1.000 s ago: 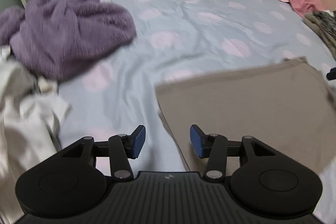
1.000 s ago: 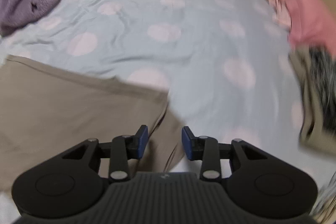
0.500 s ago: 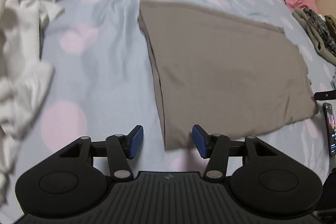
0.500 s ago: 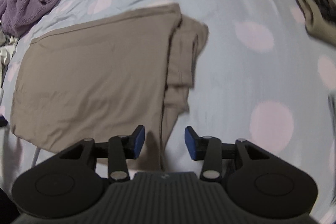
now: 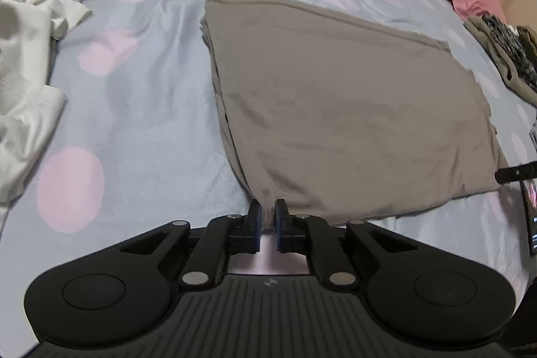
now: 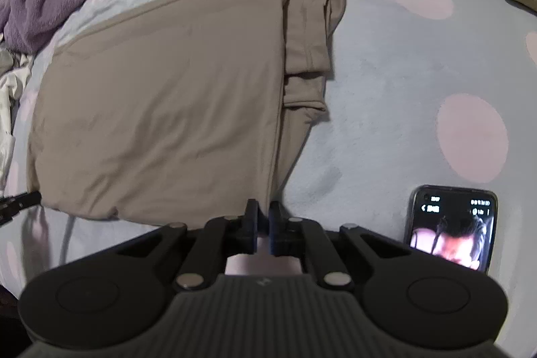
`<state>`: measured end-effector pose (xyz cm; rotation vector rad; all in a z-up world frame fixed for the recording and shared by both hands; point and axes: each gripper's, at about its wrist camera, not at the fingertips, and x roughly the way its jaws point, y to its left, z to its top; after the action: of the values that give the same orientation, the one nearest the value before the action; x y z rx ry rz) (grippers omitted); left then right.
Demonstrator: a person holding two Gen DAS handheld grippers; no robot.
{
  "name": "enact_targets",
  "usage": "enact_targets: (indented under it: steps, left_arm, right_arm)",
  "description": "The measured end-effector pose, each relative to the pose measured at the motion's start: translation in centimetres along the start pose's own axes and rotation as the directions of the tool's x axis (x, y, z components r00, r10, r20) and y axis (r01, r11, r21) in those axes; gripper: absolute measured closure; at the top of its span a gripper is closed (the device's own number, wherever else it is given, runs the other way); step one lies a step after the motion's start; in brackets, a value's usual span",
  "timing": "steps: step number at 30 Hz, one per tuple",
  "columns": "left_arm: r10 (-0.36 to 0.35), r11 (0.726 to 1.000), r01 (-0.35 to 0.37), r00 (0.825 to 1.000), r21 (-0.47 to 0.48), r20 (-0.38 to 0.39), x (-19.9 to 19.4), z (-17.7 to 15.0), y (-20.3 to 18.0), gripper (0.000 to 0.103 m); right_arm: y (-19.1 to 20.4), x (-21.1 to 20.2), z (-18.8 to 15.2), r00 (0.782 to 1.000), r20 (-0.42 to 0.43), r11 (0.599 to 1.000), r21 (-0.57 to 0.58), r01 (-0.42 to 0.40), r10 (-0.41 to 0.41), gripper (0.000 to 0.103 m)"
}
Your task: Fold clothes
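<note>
On bed: blue sheet [image 5: 151,109] with pink dots | taupe garment [image 5: 335,109] flat at centre | my left gripper [image 5: 267,217] and right gripper [image 6: 263,217] just closed, pinching its near corners | phone [image 6: 451,227] near right.

Left hand-held gripper [image 5: 267,217]: black ribbed body, round side housings, silver pivot screws, blue finger pads; right hand-held gripper [image 6: 263,217] alike

A taupe garment [image 5: 352,109], folded into a flat rectangle, lies on the bed; its sleeves [image 6: 312,46] stick out in layers at 1 o'clock.
</note>
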<state>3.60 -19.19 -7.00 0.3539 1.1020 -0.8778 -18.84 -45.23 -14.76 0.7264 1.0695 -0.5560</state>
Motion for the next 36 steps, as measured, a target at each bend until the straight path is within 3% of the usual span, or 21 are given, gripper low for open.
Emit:
enact_targets:
  steps: [6,11,16,22,24,26,27,28,32,36]
  left_arm:
    - [-0.033,0.998,0.033,0.999,-0.044,0.01,-3.7,1.2,1.3,0.099]
    - [-0.039,0.998,0.036,0.998,-0.059,-0.052,-4.9,0.7,1.4,0.099]
    - [-0.011,1.0,0.011,0.991,0.0,-0.132,-4.1,-2.0,0.3,0.099]
    - [0.01,1.0,-0.009,0.989,0.012,-0.15,-2.5,-3.0,0.4,0.094]
    - [0.038,0.999,-0.037,0.987,0.009,-0.156,-2.3,-3.1,0.5,0.092]
    - [0.049,0.999,-0.049,0.986,0.001,-0.162,-2.5,-3.0,0.8,0.084]
    - [0.045,0.999,-0.047,0.986,-0.01,-0.159,-2.6,-2.8,1.0,0.082]
    - [0.042,0.999,-0.046,0.988,-0.023,-0.149,-2.9,-2.6,1.3,0.079]
    - [0.031,0.998,-0.036,0.995,-0.054,-0.091,-3.7,-1.3,2.0,0.07]
    - [0.032,0.999,-0.034,0.998,-0.03,-0.054,-3.3,0.7,1.6,0.069]
  right_arm:
    - [-0.7,-3.3,0.6,1.0,0.007,1.0,-0.002,-0.009,0.009,0.098]
    - [-0.8,-5.0,-0.2,0.999,-0.027,1.0,-0.012,-0.028,0.028,0.098]
    - [-0.3,-4.4,-2.9,0.995,-0.104,0.997,-0.075,-0.006,-0.002,0.098]
    - [0.1,-2.9,-3.3,0.99,-0.14,0.993,-0.117,-0.005,-0.011,0.096]
    - [0.4,-2.8,-3.4,0.99,-0.141,0.99,-0.14,0.001,-0.021,0.09]
    - [0.5,-3.1,-3.5,0.991,-0.128,0.987,-0.159,0.026,-0.046,0.083]
    - [0.4,-3.4,-3.4,0.992,-0.113,0.987,-0.156,0.034,-0.052,0.072]
    - [0.2,-3.7,-3.3,0.994,-0.096,0.988,-0.15,0.04,-0.055,0.067]
    - [-1.2,-4.9,-1.2,1.0,-0.018,0.998,-0.056,0.003,-0.004,0.061]
    - [-1.5,-5.1,1.9,0.998,0.06,1.0,0.003,-0.028,0.028,0.054]
